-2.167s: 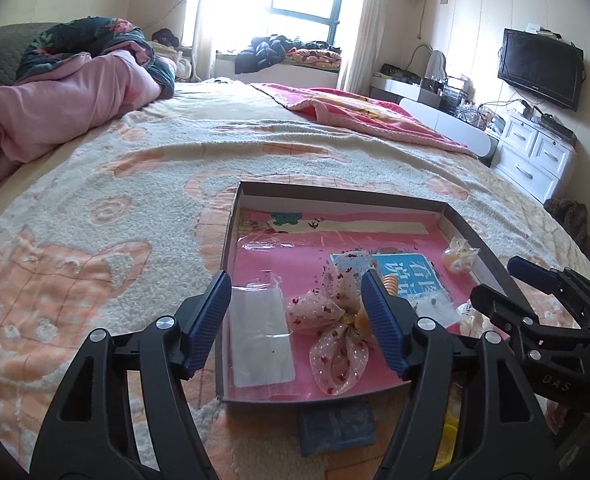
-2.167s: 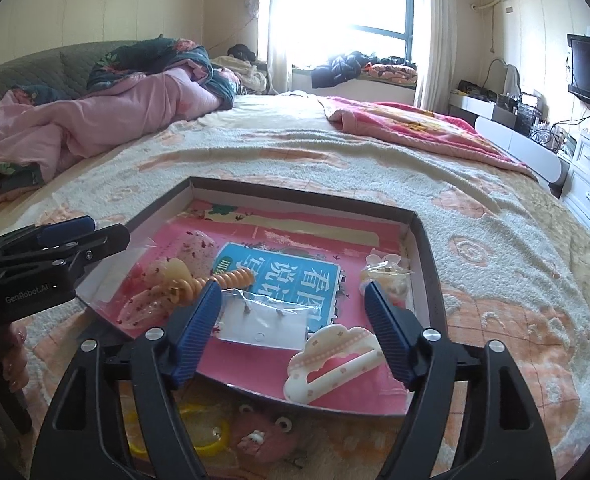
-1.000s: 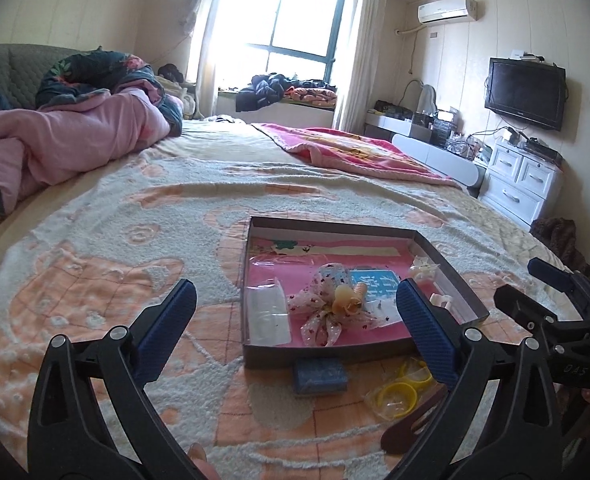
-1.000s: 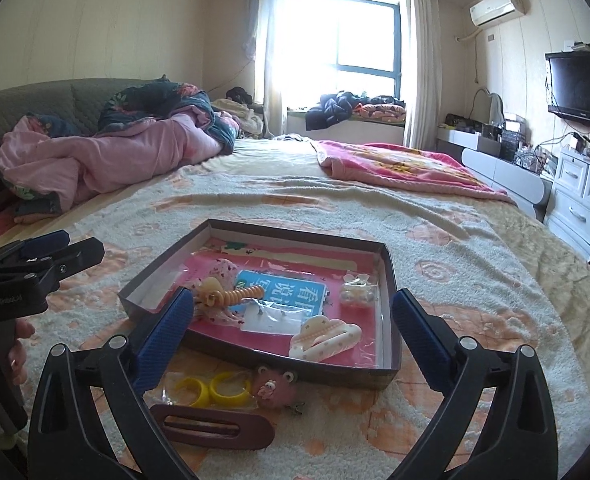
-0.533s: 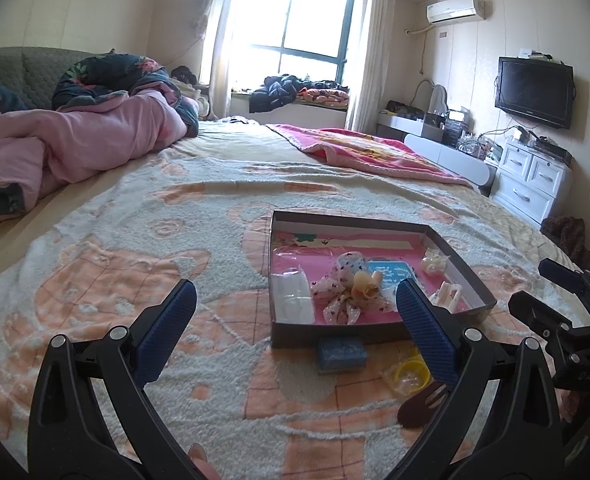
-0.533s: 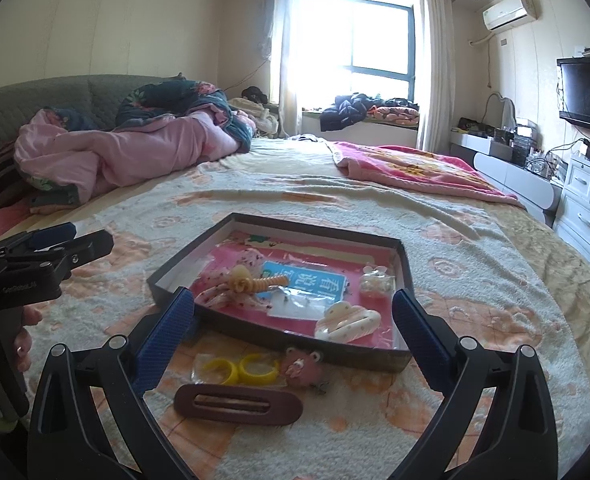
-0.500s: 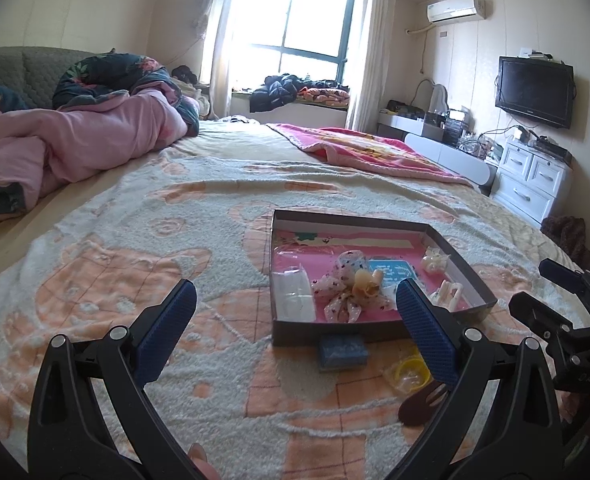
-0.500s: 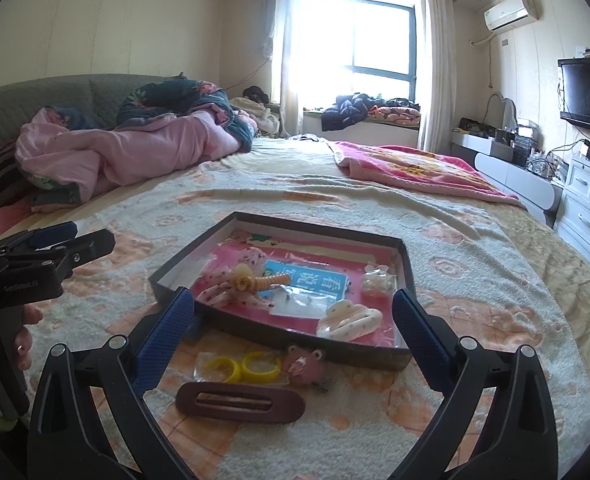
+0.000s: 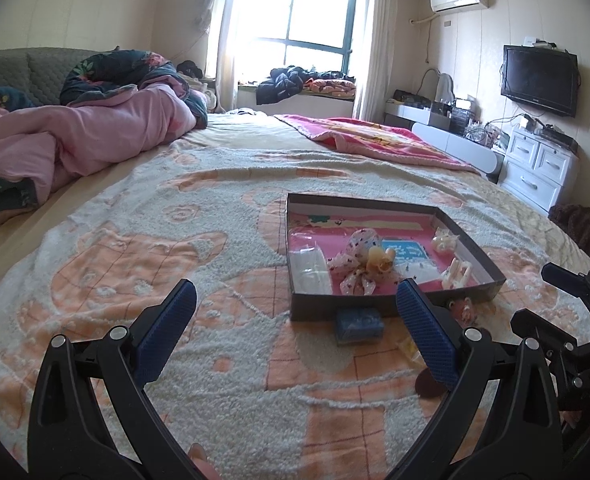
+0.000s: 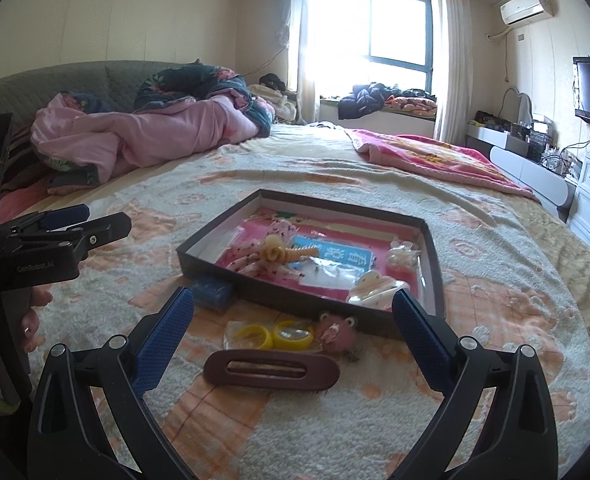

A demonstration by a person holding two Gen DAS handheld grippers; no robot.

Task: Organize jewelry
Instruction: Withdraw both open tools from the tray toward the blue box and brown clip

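A shallow dark box point(image 9: 391, 309) point(image 10: 295, 299) with a pink lining lies on the bed. It holds a spotted bow with a cream flower clip point(image 9: 379, 261) point(image 10: 273, 255), a blue card point(image 10: 341, 255), clear bags and a cream claw clip point(image 10: 377, 286). On the blanket in front of the box lie a small blue pad point(image 9: 358, 326) point(image 10: 213, 292), yellow rings in a bag point(image 10: 271, 336), a pink frog clip point(image 10: 337, 329) and a brown oval barrette point(image 10: 271, 370). My left gripper point(image 9: 295, 294) point(image 10: 67, 226) is open and empty, short of the box. My right gripper point(image 10: 293, 300) point(image 9: 567, 292) is open and empty, above the barrette.
The bed carries a cream and orange blanket point(image 9: 135, 264). A pink quilt point(image 9: 75, 140) is piled at the far left and a pink throw point(image 9: 375, 140) at the far right. White drawers point(image 9: 535, 172) and a television point(image 9: 539, 80) stand against the right wall.
Both grippers have drawn back from over the box and opened wider. The loose pieces in front of the box now show. The left view has drifted left lately.
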